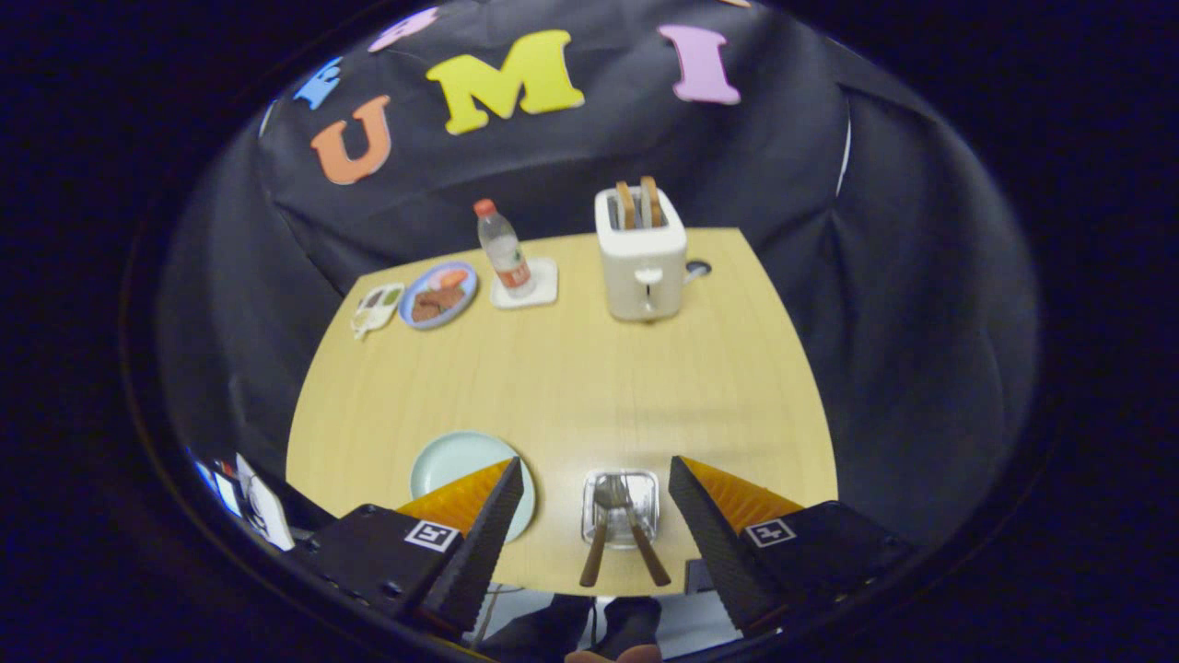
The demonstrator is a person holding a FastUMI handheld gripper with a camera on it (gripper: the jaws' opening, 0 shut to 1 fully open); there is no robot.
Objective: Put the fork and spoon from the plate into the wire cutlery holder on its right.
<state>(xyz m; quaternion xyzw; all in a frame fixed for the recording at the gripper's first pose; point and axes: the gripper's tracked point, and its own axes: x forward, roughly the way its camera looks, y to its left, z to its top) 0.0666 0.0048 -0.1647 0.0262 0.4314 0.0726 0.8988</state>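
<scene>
The wire cutlery holder stands near the table's front edge, seen from above between my two fingers. Two wooden-handled utensils sit in it, the spoon on the left and the fork on the right, their handles leaning out toward me. The pale green plate lies bare to the holder's left, partly behind my left finger. My gripper hangs open high above the holder, with nothing held between its fingers.
At the back of the wooden table stand a white toaster with two slices, a water bottle on a white coaster, a blue plate of food and a small white dish. Black cloth surrounds the table.
</scene>
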